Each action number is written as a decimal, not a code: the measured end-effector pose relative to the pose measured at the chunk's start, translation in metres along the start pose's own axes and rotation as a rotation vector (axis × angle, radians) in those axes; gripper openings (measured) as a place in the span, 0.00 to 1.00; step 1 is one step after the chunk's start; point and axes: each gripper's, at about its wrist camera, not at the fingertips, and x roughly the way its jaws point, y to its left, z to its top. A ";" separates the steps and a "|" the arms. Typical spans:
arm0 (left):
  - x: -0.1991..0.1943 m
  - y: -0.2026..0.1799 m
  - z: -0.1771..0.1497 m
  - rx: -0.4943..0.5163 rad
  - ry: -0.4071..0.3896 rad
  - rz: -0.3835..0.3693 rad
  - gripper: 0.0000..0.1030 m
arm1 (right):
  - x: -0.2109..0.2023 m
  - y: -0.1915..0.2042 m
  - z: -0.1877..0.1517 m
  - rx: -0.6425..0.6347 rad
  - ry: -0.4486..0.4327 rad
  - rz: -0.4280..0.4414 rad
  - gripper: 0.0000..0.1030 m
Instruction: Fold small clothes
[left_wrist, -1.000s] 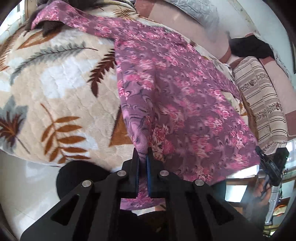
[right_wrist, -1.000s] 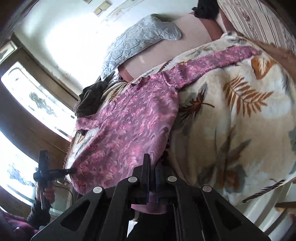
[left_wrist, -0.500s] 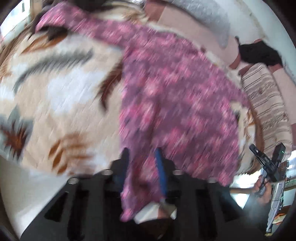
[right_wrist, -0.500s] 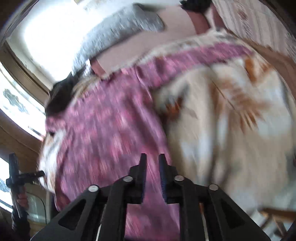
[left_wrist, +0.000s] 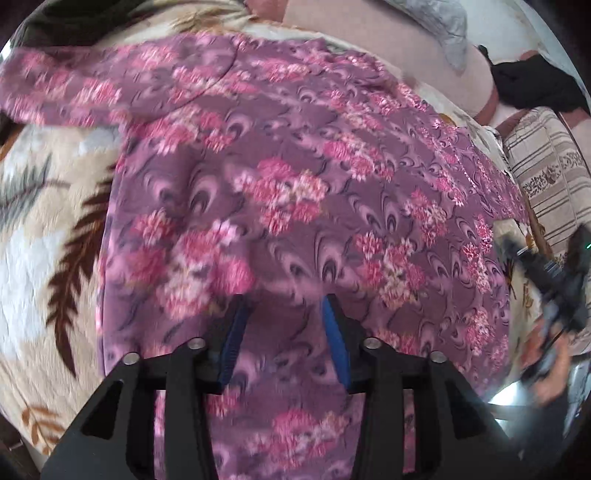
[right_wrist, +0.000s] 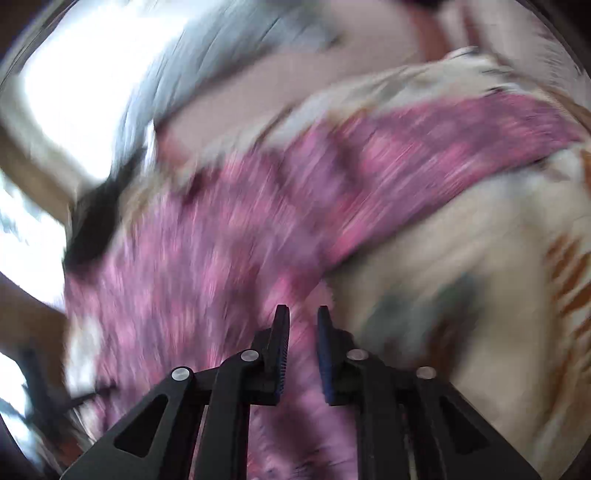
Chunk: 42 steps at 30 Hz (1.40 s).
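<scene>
A purple long-sleeved top with pink flowers (left_wrist: 295, 192) lies spread flat on a cream leaf-patterned blanket (left_wrist: 40, 229). My left gripper (left_wrist: 284, 306) is open, its jaws wide apart above the top's lower part, holding nothing. In the blurred right wrist view the top (right_wrist: 207, 258) fills the middle, one sleeve (right_wrist: 480, 129) reaching to the upper right. My right gripper (right_wrist: 302, 314) is open with a narrow gap, above the top's side edge beside the blanket (right_wrist: 480, 277). The right gripper (left_wrist: 554, 280) also shows at the left wrist view's right edge.
A grey pillow (left_wrist: 443, 26) and a pink bolster (left_wrist: 369, 48) lie beyond the top. A dark cloth (left_wrist: 535, 85) and a striped cover (left_wrist: 554, 177) are at the far right. A window (right_wrist: 74, 74) is bright at the left.
Both grippers have opened and let go of the top's hem. Both have moved forward over the top, which now lies flat. The right view is motion-blurred.
</scene>
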 end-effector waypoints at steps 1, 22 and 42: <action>0.001 -0.001 0.001 0.007 -0.016 0.001 0.46 | -0.011 -0.021 0.013 0.051 -0.050 -0.018 0.26; 0.023 -0.008 0.042 -0.006 -0.103 -0.023 0.53 | 0.010 -0.255 0.151 0.554 -0.364 -0.280 0.31; 0.040 0.006 0.112 -0.025 -0.190 -0.074 0.53 | -0.043 -0.198 0.175 0.354 -0.425 -0.357 0.06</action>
